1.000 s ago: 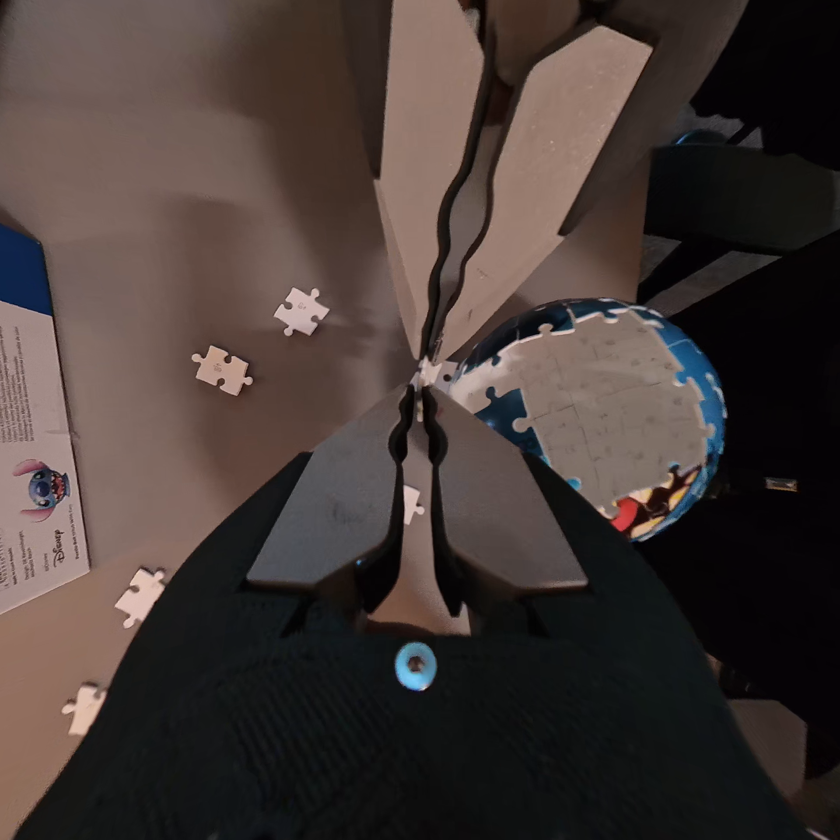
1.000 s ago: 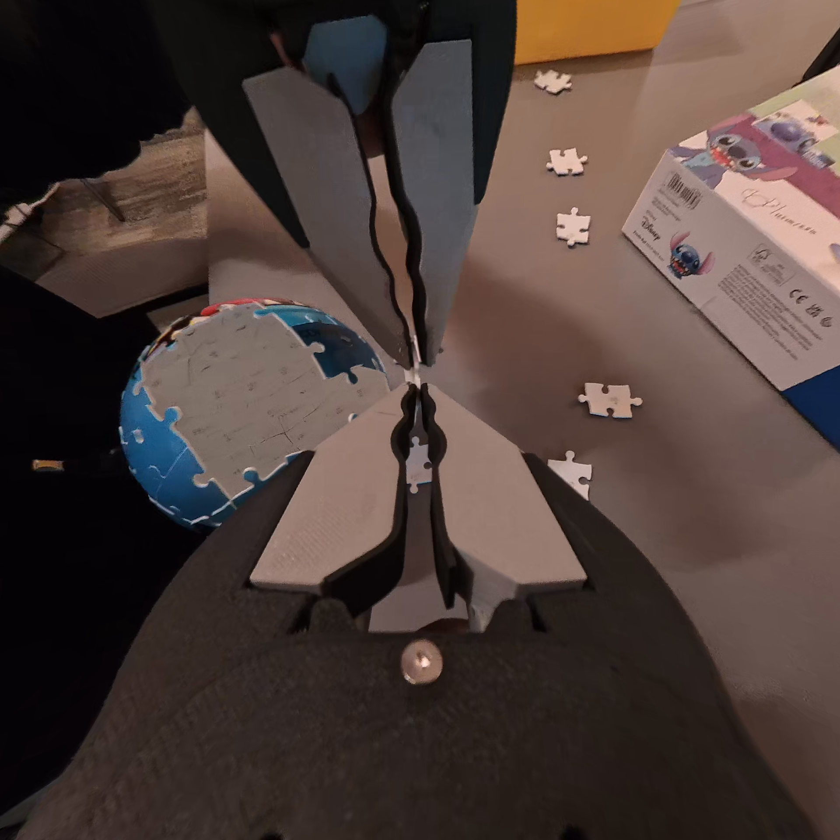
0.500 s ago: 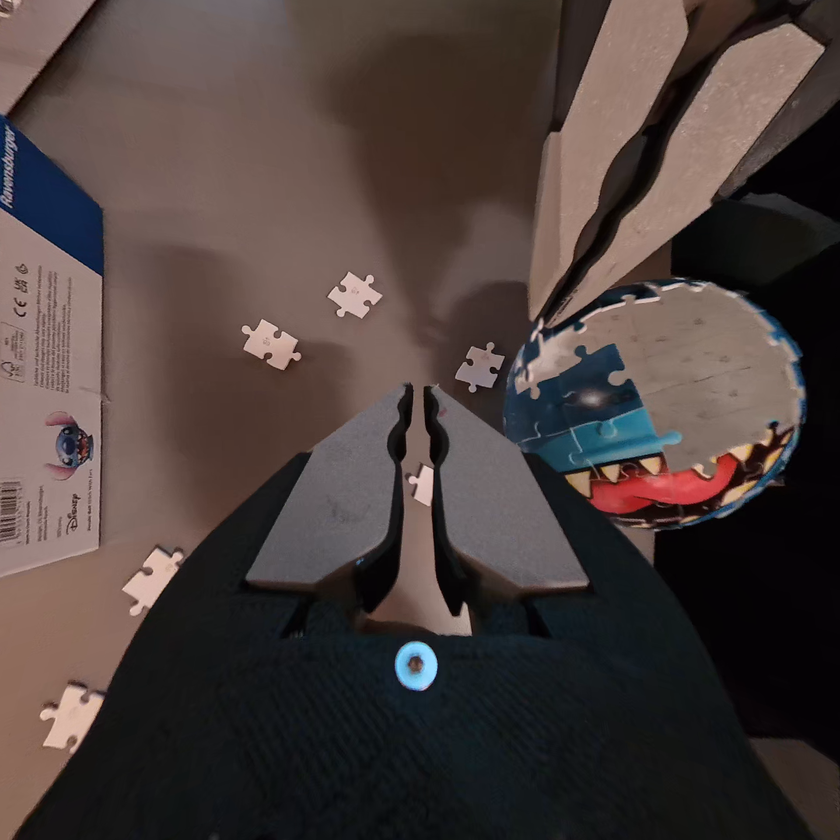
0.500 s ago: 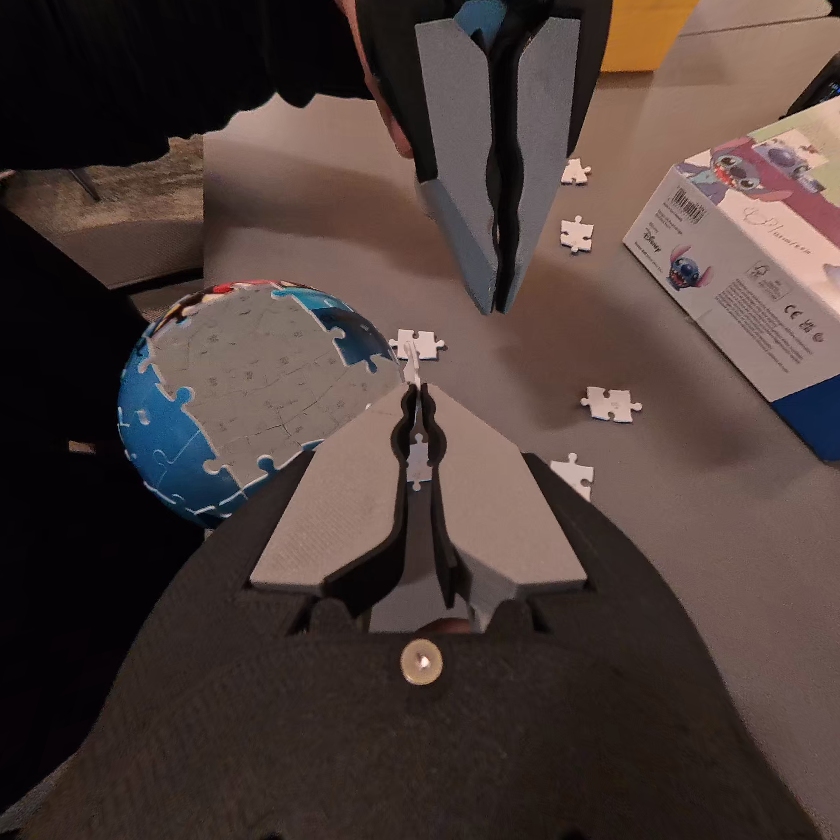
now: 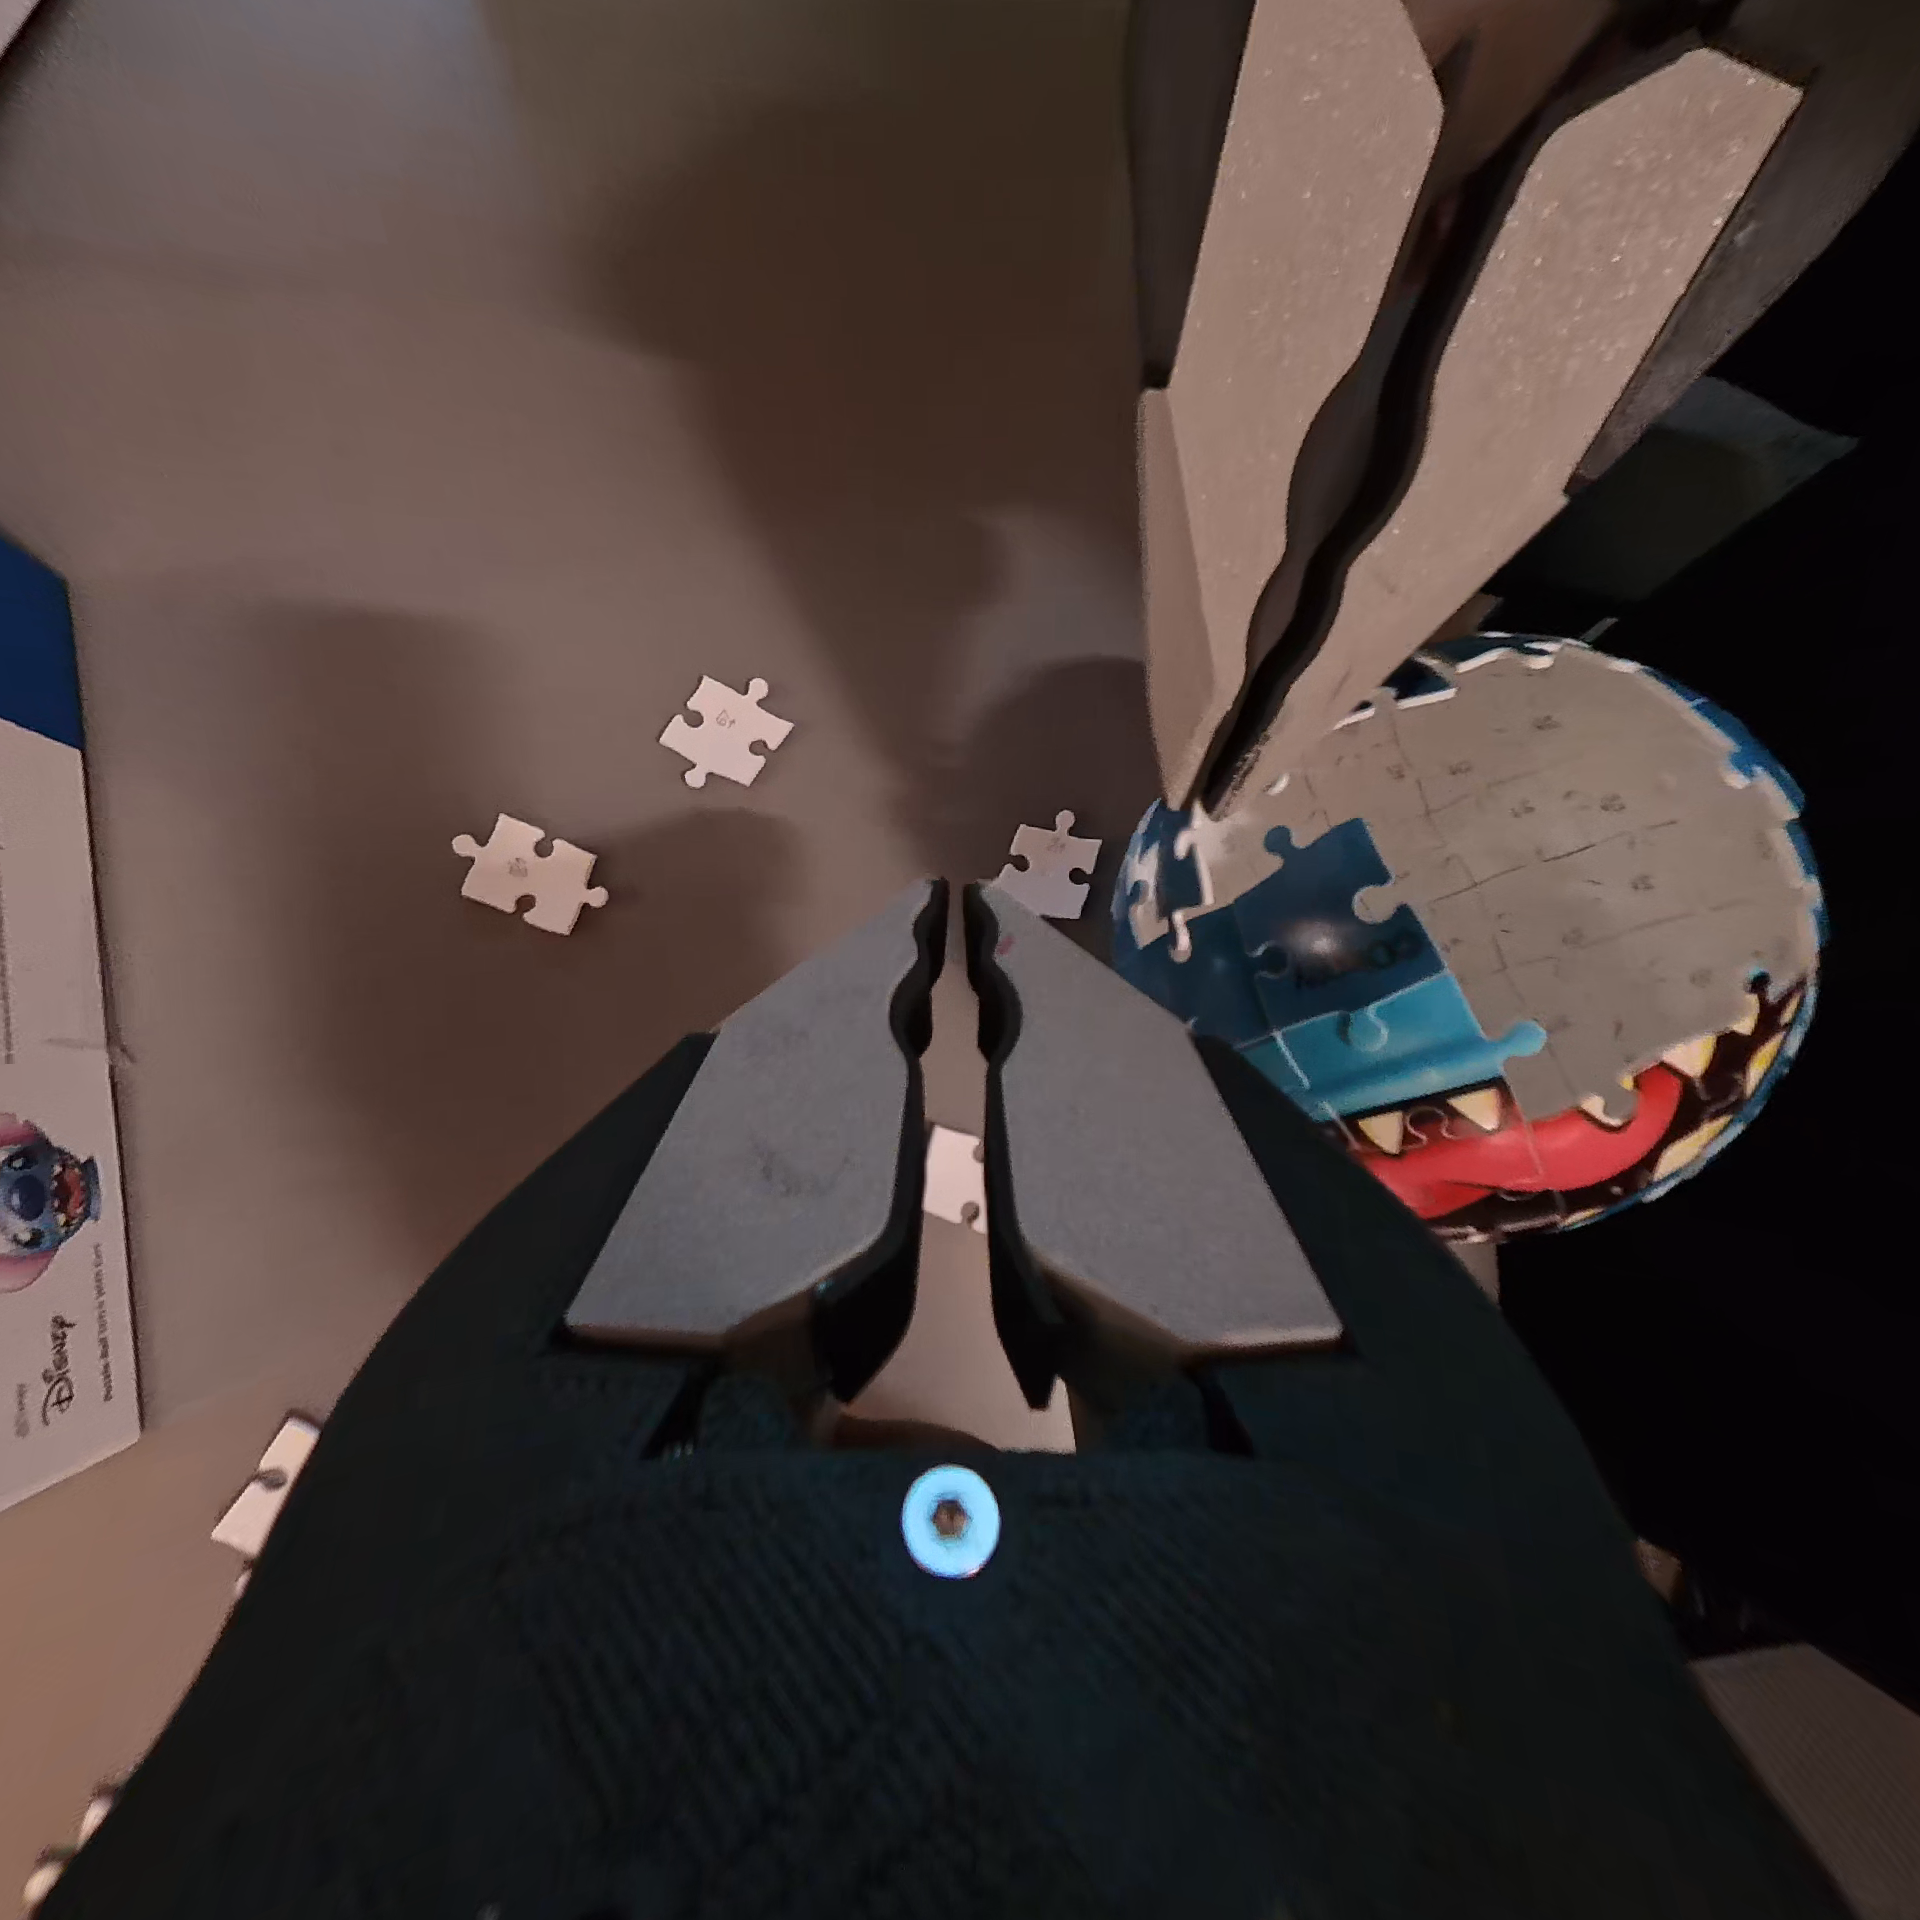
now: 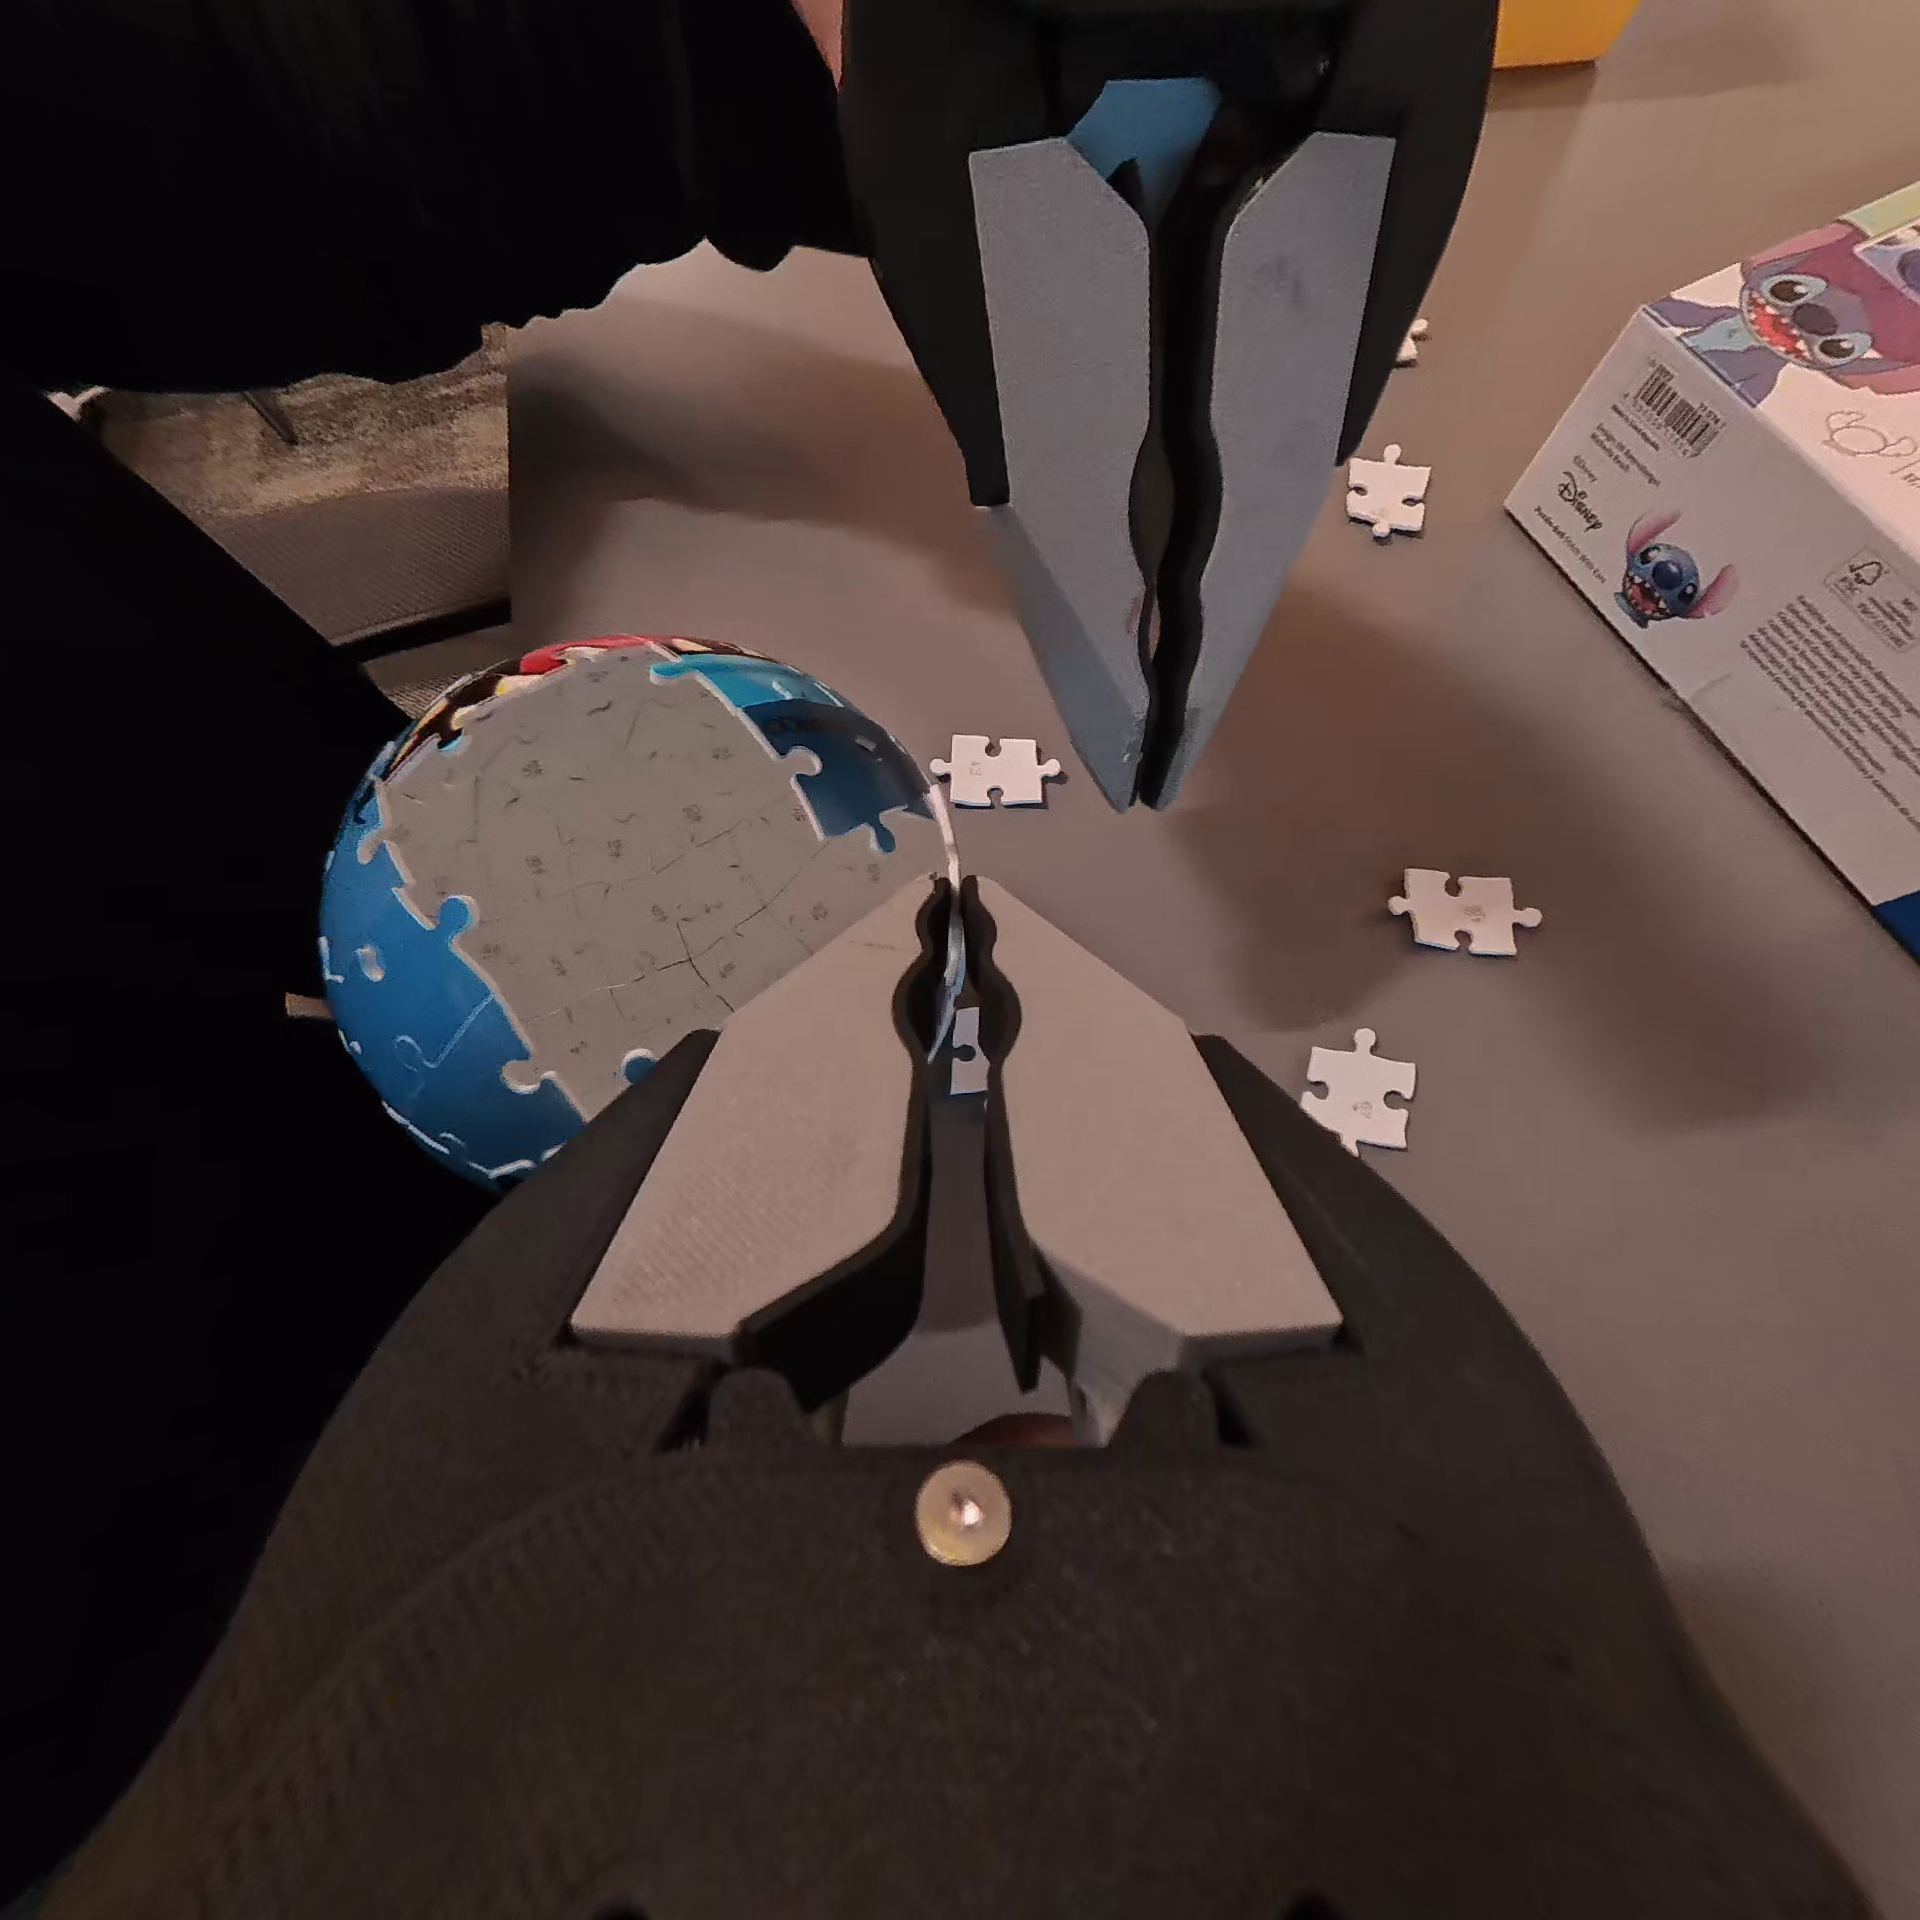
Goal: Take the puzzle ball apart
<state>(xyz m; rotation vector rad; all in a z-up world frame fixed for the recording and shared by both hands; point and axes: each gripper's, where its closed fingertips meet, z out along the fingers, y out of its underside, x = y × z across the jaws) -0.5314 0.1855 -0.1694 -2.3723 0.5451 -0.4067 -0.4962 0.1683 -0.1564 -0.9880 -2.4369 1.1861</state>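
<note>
The puzzle ball [image 5: 1507, 935] is blue with a red mouth and has a large opening that shows its grey inside. It sits at the table edge; it also shows in the right wrist view [image 6: 623, 883]. My right gripper [image 6: 954, 891] is shut on a piece at the rim of that opening; it shows from above in the left wrist view [image 5: 1221, 795]. My left gripper [image 5: 956, 896] is shut and empty, just left of the ball, above the table. It hangs tips down in the right wrist view [image 6: 1143, 795].
Several loose white pieces lie face down on the grey table [image 5: 520, 416], one [image 5: 1055, 862] beside the ball, others [image 6: 1465, 912] farther out. The puzzle box [image 6: 1766, 582] stands to one side. A person's dark clothing [image 6: 156, 727] is behind the ball. My right fingertips sit around 5 centimetres from my left ones.
Both grippers pinched one piece tip to tip; they have parted. That piece now lies on the table by the ball. My right gripper has moved onto the ball's rim.
</note>
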